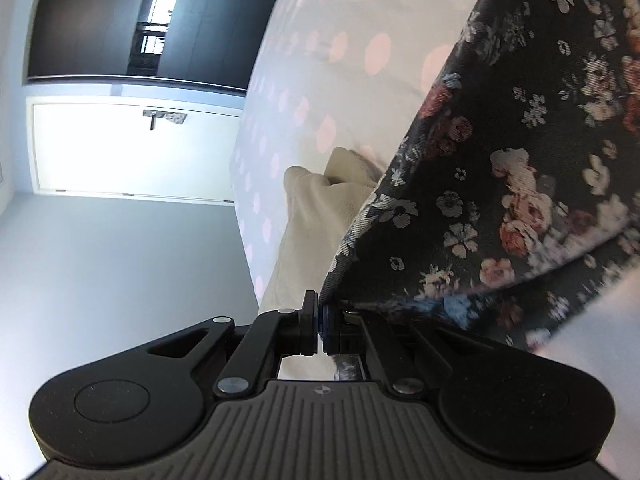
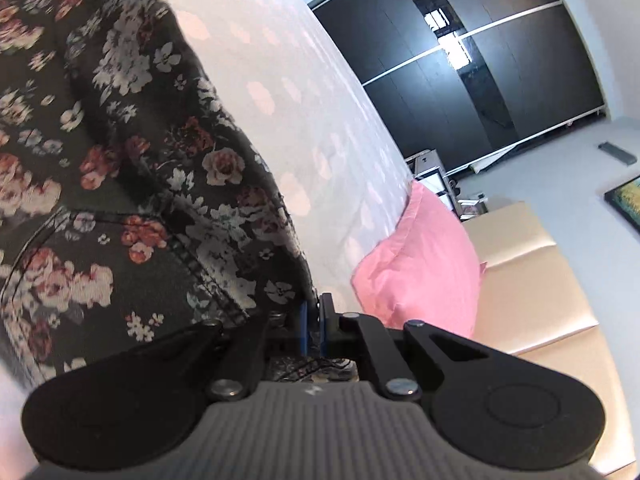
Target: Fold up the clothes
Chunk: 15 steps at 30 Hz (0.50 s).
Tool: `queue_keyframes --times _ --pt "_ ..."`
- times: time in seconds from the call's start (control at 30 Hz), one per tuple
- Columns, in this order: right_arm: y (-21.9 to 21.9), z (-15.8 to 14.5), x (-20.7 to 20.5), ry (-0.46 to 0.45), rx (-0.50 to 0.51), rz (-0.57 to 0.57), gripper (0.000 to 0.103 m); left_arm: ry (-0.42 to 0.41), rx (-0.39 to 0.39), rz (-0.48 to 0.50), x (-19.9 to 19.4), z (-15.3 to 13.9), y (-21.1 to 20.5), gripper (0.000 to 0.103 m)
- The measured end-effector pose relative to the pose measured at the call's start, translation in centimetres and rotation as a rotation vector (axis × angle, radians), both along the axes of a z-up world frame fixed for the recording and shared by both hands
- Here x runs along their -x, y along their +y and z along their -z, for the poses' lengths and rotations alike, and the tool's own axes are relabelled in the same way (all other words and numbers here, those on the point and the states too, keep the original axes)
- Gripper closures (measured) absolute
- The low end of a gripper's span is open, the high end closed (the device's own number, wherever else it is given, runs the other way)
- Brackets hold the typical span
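A dark garment with a flower print stretches between my two grippers above a bed. My left gripper is shut on one corner of its edge, and the cloth fans out to the right and upward in the left wrist view. In the right wrist view the same floral garment fills the left side, and my right gripper is shut on another corner of it, with a stitched seam running down to the pads. Both views are rolled sideways.
Under the garment lies a white bedsheet with pink dots. A cream cloth rests on the bed by the left gripper. A pink pillow and a beige headboard are at the right. Dark wardrobe doors stand behind.
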State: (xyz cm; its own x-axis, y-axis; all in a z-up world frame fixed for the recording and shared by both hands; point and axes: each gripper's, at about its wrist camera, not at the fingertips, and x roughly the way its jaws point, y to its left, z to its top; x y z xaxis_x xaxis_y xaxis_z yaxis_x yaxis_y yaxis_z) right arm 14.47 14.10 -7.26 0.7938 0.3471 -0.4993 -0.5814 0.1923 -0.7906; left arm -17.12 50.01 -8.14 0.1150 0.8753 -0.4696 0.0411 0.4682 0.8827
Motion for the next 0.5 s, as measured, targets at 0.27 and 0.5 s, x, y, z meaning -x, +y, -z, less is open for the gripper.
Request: queue_keyframes --times 0.27,0.5 --pt "2.8 3.2 -2.4 0.044 -0.007 0.052 0.088 0.029 0.024 -0.025 -2.0 4.0 2.1 0.100" --pt "2.0 0.8 -2.6 0.110 -0.127 0.155 0.075 -0.049 0.004 -0.028 -2.2 3.5 1.8 0.080"
